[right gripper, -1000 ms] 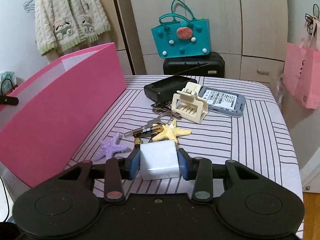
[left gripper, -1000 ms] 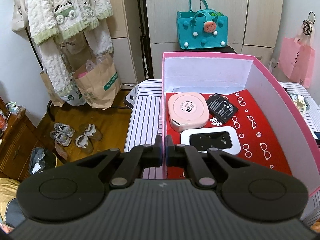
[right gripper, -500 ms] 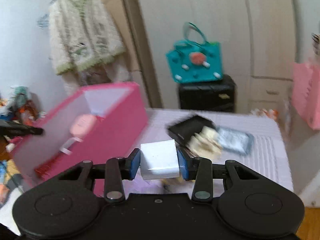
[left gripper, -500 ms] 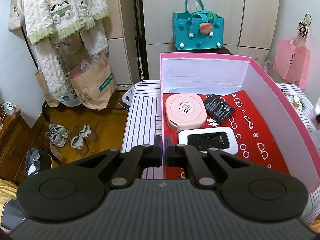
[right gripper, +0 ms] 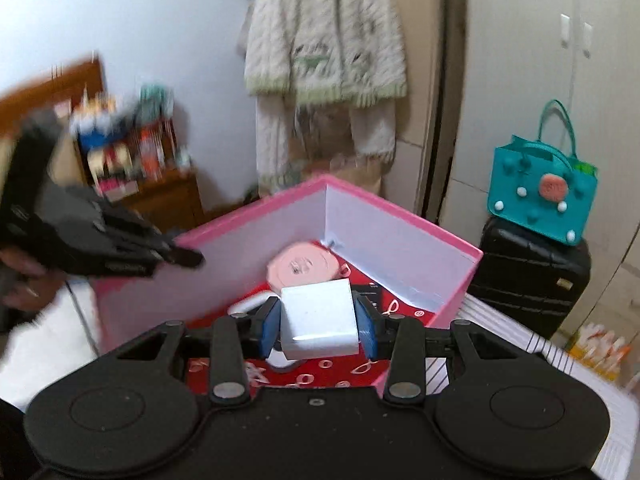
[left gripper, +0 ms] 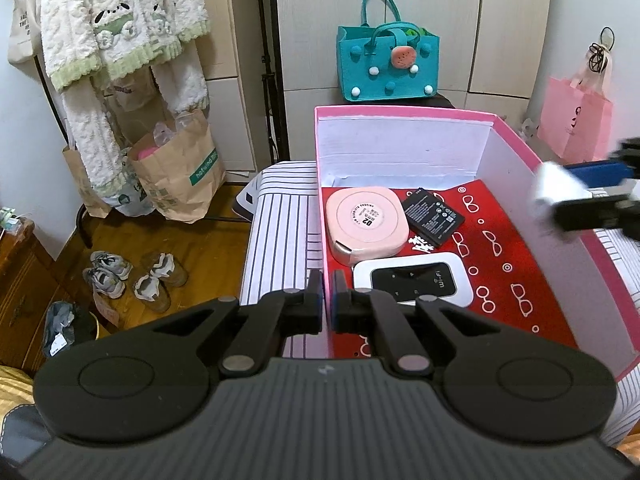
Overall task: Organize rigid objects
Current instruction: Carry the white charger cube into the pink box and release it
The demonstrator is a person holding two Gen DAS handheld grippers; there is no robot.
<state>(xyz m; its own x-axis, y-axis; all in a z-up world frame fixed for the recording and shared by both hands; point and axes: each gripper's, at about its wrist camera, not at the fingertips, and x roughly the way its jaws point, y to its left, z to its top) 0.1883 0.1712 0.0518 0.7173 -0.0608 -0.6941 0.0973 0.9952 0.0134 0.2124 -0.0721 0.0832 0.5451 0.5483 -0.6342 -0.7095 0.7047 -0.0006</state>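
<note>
A pink box (left gripper: 400,148) with a red patterned floor stands on the striped cover. Inside lie a pink rounded case (left gripper: 366,226), a black battery (left gripper: 432,216) and a white Wi-Fi router (left gripper: 412,282). My left gripper (left gripper: 328,308) is shut on the box's left wall near its front corner; the right wrist view shows it blurred at that rim (right gripper: 186,257). My right gripper (right gripper: 318,328) is shut on a white block (right gripper: 318,316), held above the box's right side. The left wrist view shows the white block (left gripper: 554,182) coming in over the right wall.
A teal felt bag (left gripper: 388,64) sits on a black suitcase (right gripper: 528,276) behind the box. A pink paper bag (left gripper: 574,128) hangs at the right. Left of the striped cover (left gripper: 280,232) are shoes (left gripper: 136,276), a brown paper bag (left gripper: 180,168) and hanging fleece clothes (left gripper: 120,20).
My right gripper lifted the white block off the striped cover, swung it left and rolled, and now holds it over the pink box. The left gripper kept its hold and place.
</note>
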